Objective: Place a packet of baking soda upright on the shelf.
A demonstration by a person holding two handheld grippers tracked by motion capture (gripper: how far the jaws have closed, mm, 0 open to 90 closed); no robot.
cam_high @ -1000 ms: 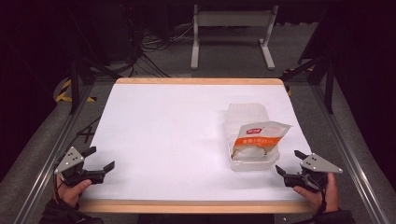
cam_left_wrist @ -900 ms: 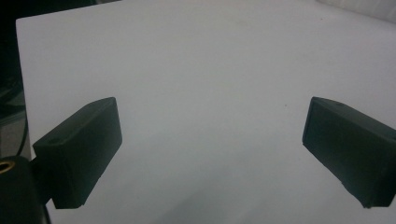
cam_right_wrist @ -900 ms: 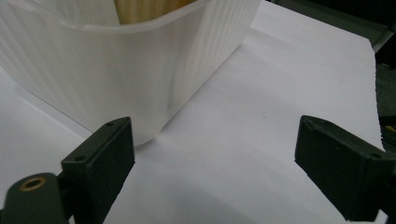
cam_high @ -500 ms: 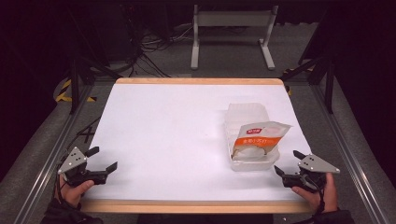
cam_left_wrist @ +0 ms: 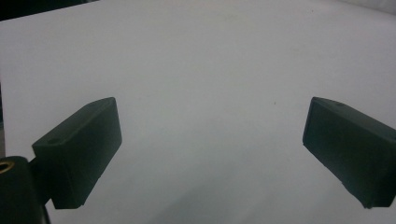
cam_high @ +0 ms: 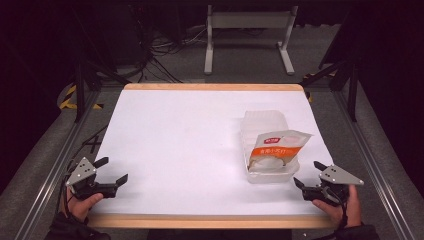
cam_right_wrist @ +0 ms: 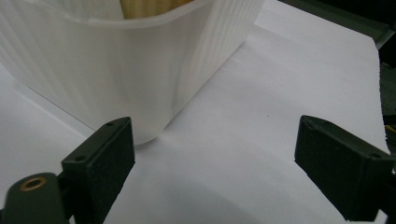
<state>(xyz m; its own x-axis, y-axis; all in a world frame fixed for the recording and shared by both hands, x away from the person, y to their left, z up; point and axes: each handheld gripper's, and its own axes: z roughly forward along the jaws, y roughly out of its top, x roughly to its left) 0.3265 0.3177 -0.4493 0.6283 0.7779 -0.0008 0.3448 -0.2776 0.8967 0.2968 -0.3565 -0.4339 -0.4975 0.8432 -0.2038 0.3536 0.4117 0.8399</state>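
A clear ribbed plastic container (cam_high: 267,145) stands right of the table's centre, holding a white and orange food packet (cam_high: 276,148) that sticks out over its rim. My right gripper (cam_high: 309,175) is open near the front right corner, just right of the container's near corner and apart from it. In the right gripper view the container's wall (cam_right_wrist: 126,65) rises just beyond the left jaw, with nothing between the jaws. My left gripper (cam_high: 112,170) is open at the front left over bare white table, and its own view (cam_left_wrist: 212,140) has nothing between the jaws.
The white table (cam_high: 190,140) has a wooden front edge (cam_high: 200,220). Metal rails (cam_high: 47,175) run along both sides. Cables (cam_high: 165,50) and a stand's legs (cam_high: 247,40) lie on the dark floor beyond the far edge.
Both grippers have shifted slightly; the right one has edged a little nearer the front edge. The container and packet have not moved.
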